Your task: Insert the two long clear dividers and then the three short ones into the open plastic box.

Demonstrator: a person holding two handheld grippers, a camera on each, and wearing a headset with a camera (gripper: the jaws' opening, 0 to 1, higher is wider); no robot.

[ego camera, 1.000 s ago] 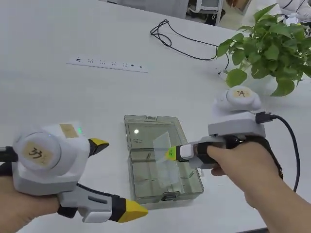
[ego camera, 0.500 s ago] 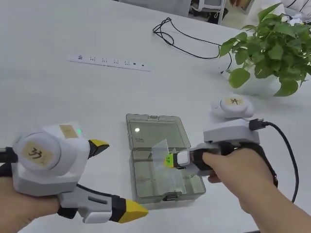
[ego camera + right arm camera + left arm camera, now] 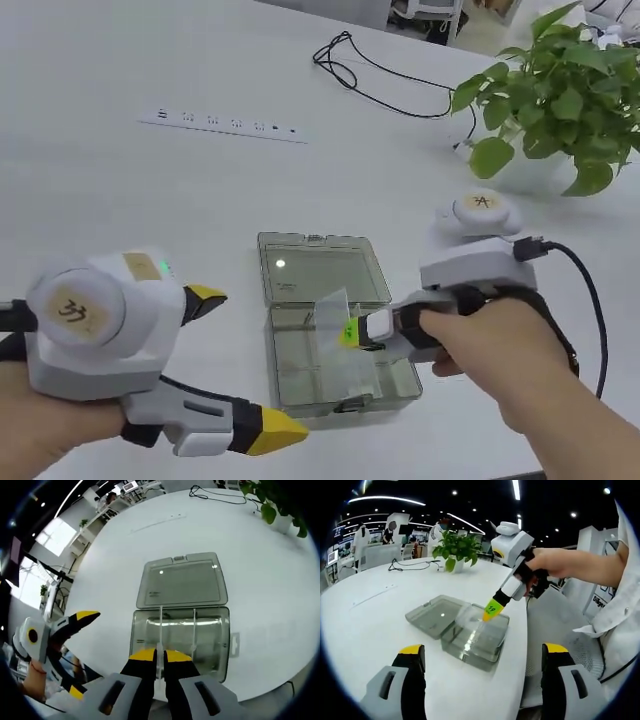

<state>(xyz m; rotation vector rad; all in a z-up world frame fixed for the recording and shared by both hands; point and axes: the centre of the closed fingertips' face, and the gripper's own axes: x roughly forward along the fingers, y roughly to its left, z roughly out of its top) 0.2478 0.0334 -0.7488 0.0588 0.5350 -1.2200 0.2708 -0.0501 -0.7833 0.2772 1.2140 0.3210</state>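
White table (image 3: pixel 100 200), power strip (image 3: pixel 225 127) and plant (image 3: pixel 555 90) beyond open box (image 3: pixel 320 265), right gripper (image 3: pixel 352 331) pinching clear divider (image 3: pixel 333 308), left gripper (image 3: pixel 252 362) wide.

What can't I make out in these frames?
Held divider lower edge, seated or not: right gripper view, hidden behind the right tongs.
Count of seated dividers in the box: head view, clear on clear, partly covered by the held one.
Plant: head view, cut by right edge.
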